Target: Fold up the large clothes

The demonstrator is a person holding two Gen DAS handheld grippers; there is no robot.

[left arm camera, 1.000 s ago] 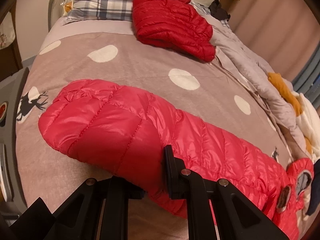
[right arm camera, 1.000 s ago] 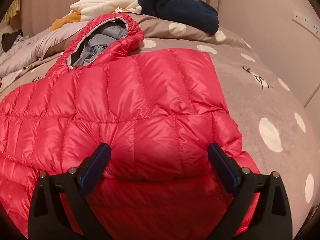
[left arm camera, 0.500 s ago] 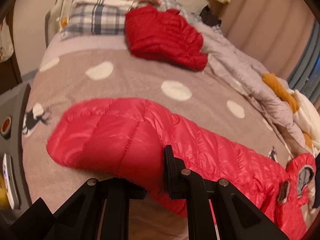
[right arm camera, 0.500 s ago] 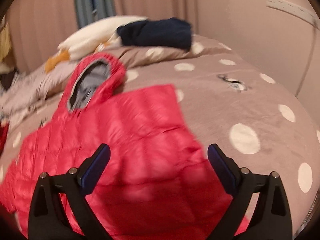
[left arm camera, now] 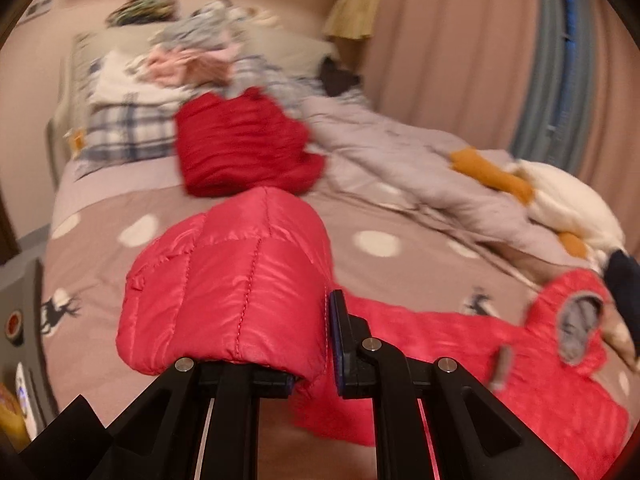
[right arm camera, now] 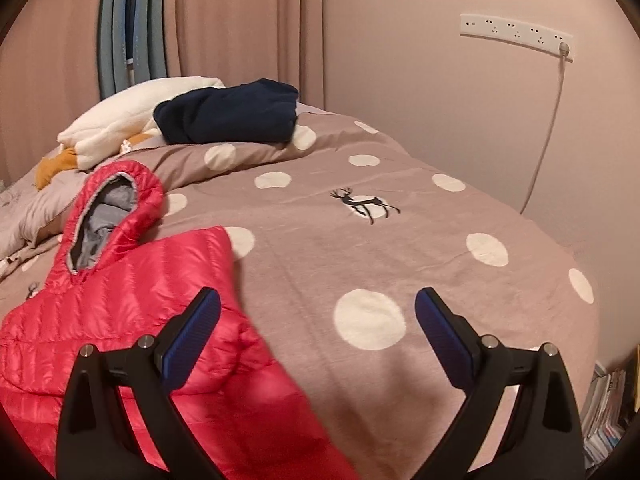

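Observation:
A bright red puffer jacket [left arm camera: 228,292] with a grey-lined hood [left arm camera: 576,320] lies on the taupe polka-dot bed cover [left arm camera: 380,244]. My left gripper [left arm camera: 316,344] is shut on the jacket's lower end and holds it lifted, bunched over the jaws. In the right wrist view the jacket [right arm camera: 132,296] lies at the left with its hood [right arm camera: 108,212] toward the far side. My right gripper [right arm camera: 316,320] is open and empty, above the bed cover [right arm camera: 400,240] just right of the jacket's edge.
A folded dark red jacket [left arm camera: 240,148] lies near the plaid pillows [left arm camera: 128,132]. A grey quilt [left arm camera: 400,152] and a white and orange plush [left arm camera: 560,200] lie along the curtain side. A folded navy garment [right arm camera: 228,112] sits on the bed. A power strip [right arm camera: 516,36] is on the wall.
My left gripper has lifted the jacket's end up off the bed. My right gripper has risen and moved right, off the jacket, and stays open.

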